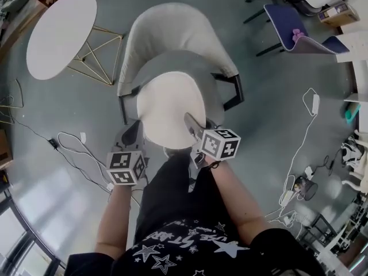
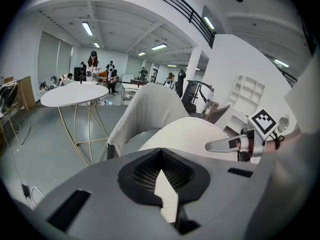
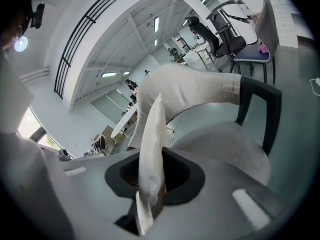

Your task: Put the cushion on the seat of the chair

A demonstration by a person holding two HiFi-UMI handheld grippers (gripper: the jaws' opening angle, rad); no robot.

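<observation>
1. The step in hand, as I read it, is the set-down. The round cream fabric cushion (image 1: 169,105) is held over the grey seat (image 1: 198,68) of the beige upholstered chair with the curved back and black legs (image 1: 172,25), and it does not look released yet.
2. The left gripper (image 1: 133,132) is clamped on the cushion's near-left rim, with a sliver of cream fabric pinched between its jaws.
3. The right gripper (image 1: 195,125) is clamped on the near-right rim, where a fold of the fabric stands up between its jaws.
4. From both grippers the cushion stretches away toward the backrest and covers the front and middle of the seat. Bare grey seat shows along the far and right sides. I cannot tell whether the far edge touches the seat.
5. The next move calls for laying the cushion flat and centred, nudged toward the backrest. Both grips should let go together, since an uneven release could tip it off the front edge.
</observation>
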